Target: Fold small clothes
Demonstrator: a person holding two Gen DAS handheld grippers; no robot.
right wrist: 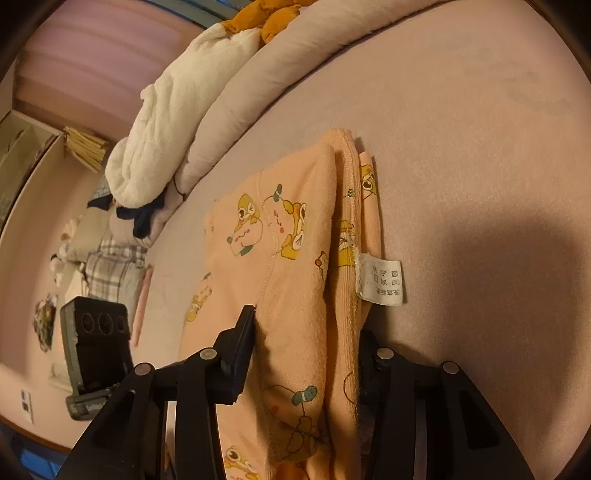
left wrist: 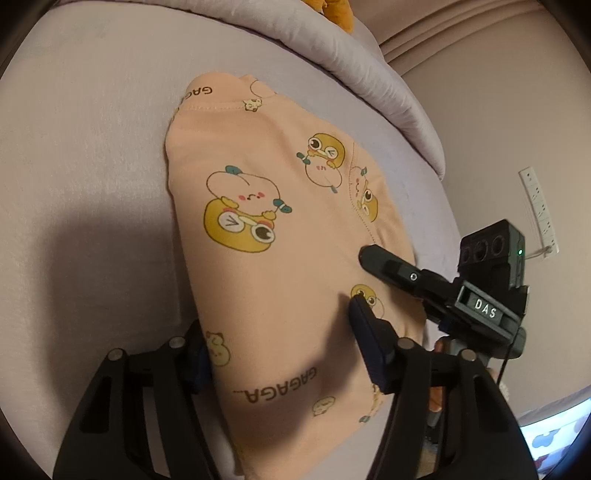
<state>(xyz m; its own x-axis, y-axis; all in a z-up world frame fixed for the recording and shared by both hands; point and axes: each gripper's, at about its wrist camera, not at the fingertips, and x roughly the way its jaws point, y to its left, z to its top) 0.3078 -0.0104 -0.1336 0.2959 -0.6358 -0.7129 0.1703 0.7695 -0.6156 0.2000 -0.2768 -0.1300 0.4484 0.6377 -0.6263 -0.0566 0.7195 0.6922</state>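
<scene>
A small peach garment (left wrist: 280,206) printed with yellow cartoon ducks lies folded in several layers on a lilac bed sheet (left wrist: 92,147). My left gripper (left wrist: 280,343) straddles its near end, one pad against the left edge and the other pressing a crease into the top. In the right wrist view the garment (right wrist: 295,258) shows its stacked edges and a white care label (right wrist: 382,282). My right gripper (right wrist: 306,350) is shut on that thick edge. From the left wrist view only its upper finger (left wrist: 384,264) shows, lying on the cloth.
A rolled lilac duvet (right wrist: 240,103) and a white fluffy blanket (right wrist: 166,129) line the far side of the bed, with an orange plush toy (right wrist: 266,18) beyond. Plaid clothes (right wrist: 114,266) lie off the bed. A power strip (left wrist: 537,206) hangs on the wall.
</scene>
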